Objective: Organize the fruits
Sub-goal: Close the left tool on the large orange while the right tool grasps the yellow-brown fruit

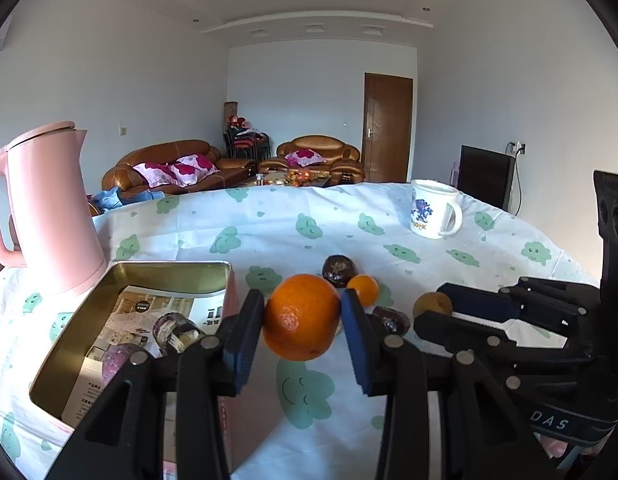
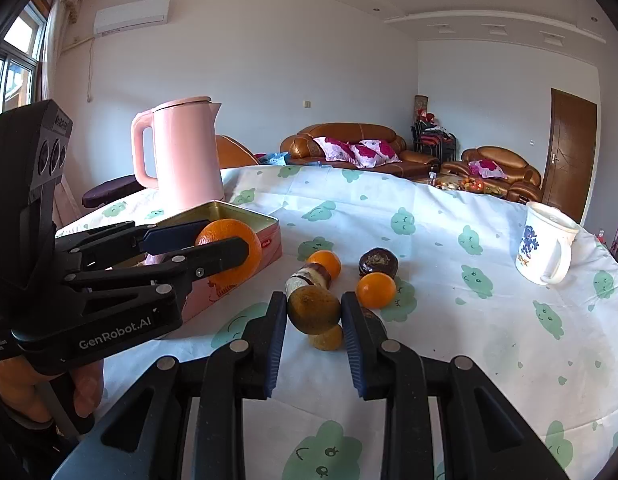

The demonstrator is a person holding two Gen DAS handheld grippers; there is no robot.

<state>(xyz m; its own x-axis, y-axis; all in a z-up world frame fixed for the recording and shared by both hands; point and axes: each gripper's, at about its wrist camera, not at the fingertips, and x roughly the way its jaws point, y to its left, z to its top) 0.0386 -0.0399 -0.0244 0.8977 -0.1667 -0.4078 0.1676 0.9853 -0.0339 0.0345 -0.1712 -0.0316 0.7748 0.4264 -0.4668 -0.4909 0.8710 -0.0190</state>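
A pink electric kettle (image 1: 49, 208) stands upright at the far left of the worktop (image 1: 293, 216), lid shut, handle turned left. The worktop is covered by a white cloth printed with green smiling clouds. A white mug (image 1: 433, 210) with a blue figure on its side stands at the far right, handle to the right. Beyond the worktop, a brown leather sofa (image 2: 349, 148) with pink flowered cushions lines the left wall, and a matching armchair (image 2: 497, 168) stands near a brown door (image 2: 573, 152). An air conditioner (image 2: 131, 16) hangs high on the wall beside a window (image 2: 17, 64).
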